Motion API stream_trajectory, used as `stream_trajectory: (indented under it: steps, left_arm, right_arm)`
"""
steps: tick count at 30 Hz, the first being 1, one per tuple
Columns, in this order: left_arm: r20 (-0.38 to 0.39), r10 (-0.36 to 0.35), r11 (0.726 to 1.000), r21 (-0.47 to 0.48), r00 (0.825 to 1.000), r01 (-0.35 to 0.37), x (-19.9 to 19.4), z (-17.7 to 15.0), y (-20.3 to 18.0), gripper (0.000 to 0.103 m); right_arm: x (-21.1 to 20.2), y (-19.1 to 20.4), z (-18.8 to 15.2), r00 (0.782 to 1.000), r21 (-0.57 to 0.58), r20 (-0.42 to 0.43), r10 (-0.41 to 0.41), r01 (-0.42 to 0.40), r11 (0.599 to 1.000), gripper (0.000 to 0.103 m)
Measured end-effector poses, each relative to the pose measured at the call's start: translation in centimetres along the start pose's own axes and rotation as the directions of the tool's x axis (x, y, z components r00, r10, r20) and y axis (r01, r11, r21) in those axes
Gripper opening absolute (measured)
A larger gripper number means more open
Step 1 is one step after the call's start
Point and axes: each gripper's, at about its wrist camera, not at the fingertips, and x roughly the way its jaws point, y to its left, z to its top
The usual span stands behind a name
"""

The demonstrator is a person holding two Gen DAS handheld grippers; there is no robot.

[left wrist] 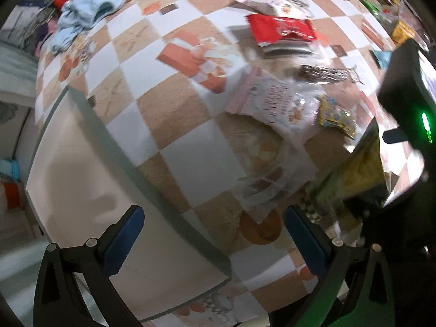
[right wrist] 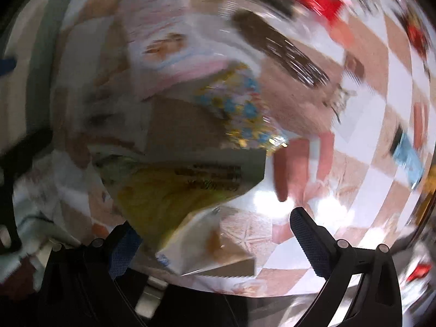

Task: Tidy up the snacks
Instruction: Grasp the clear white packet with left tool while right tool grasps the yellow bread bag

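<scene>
- So, my left gripper has its fingers spread wide with nothing between them, hovering over the corner where the white tray meets the checkered tablecloth.
- My right gripper looks wide too. A yellow-green snack bag sits in the gap against the left finger, but it's too blurry to tell whether I actually have it pinched.
- In the left view that same yellow-green bag hangs off the right gripper's body at the right edge, so I'd guess it's being carried.
- The other snacks lie further out on the cloth: pink-white pouch, small yellow packet, dark wrapper, red bag.
- Tip for myself: slow the right hand down, the blur is bad, and confirm grip before swinging toward the tray.
- Keep the left clear of the drop spot, ready to steady the tray.
</scene>
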Motion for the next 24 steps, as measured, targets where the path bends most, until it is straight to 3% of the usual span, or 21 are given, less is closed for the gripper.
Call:
stream_trajectory:
  steps: [6, 11, 16, 21, 24]
  left_arm:
    - [-0.002, -0.015, 0.999, 0.044, 1.000, 0.015, 1.8, 1.6, -2.7, 0.103]
    - [-0.016, -0.023, 0.999, 0.037, 1.000, 0.023, 3.9, 2.6, -4.6, 0.103]
    - [-0.027, -0.055, 0.998, -0.032, 0.998, 0.054, 5.9, 3.1, -6.4, 0.103]
    - [-0.072, -0.077, 0.988, -0.140, 0.994, 0.067, 8.0, 2.9, -5.2, 0.103]
    - [-0.065, -0.064, 0.989, -0.135, 0.996, 0.054, 8.3, 2.6, -4.9, 0.103]
  right_arm:
    - [1.1, -4.8, -1.0, 0.999, 0.195, -0.025, 0.031, -0.026, 0.980, 0.103]
    - [2.1, -7.0, -2.5, 0.999, 0.256, -0.038, 0.028, -0.017, 0.967, 0.103]
    - [1.8, -6.8, -3.7, 1.000, 0.191, 0.000, 0.011, -0.011, 0.981, 0.103]
    - [2.3, -4.5, -4.4, 0.999, 0.081, 0.007, -0.050, 0.049, 0.995, 0.103]
    - [2.5, -3.8, -4.0, 1.000, 0.076, -0.001, -0.032, 0.032, 0.997, 0.103]
